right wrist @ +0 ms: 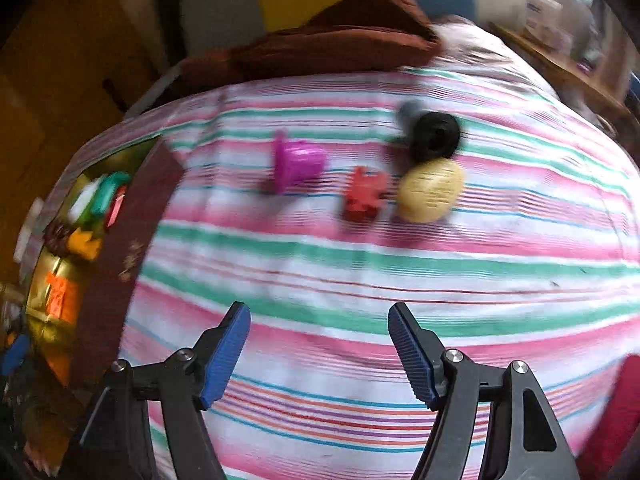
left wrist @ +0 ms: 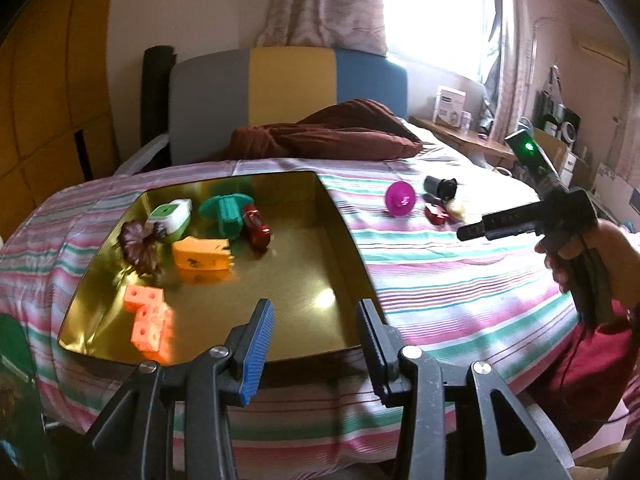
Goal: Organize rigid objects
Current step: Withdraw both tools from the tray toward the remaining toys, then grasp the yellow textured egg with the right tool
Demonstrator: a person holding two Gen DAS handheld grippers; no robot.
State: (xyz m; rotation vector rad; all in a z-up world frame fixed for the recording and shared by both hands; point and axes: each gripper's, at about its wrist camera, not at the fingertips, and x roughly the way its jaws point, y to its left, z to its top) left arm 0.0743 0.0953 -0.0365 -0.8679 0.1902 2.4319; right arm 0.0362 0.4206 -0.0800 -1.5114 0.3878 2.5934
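A gold tray [left wrist: 320,276] lies on the striped bedspread [left wrist: 460,280] and holds several objects: orange cubes [left wrist: 149,316], an orange block [left wrist: 202,255], a green spool [left wrist: 226,211], a red car [left wrist: 256,226], a white-green box [left wrist: 171,216] and a brown flower piece [left wrist: 140,244]. My left gripper [left wrist: 316,344] is open and empty above the tray's near edge. To the tray's right lie a magenta cup [right wrist: 298,162], a red piece [right wrist: 364,194], a yellow egg [right wrist: 430,190] and a black cup [right wrist: 434,136]. My right gripper [right wrist: 320,356] is open and empty, short of them.
A brown pillow [left wrist: 332,136] lies at the head of the bed before a grey, yellow and blue headboard [left wrist: 292,80]. A cluttered side table [left wrist: 464,132] stands at the right under the window. The right hand-held gripper [left wrist: 532,220] hovers over the bed's right side.
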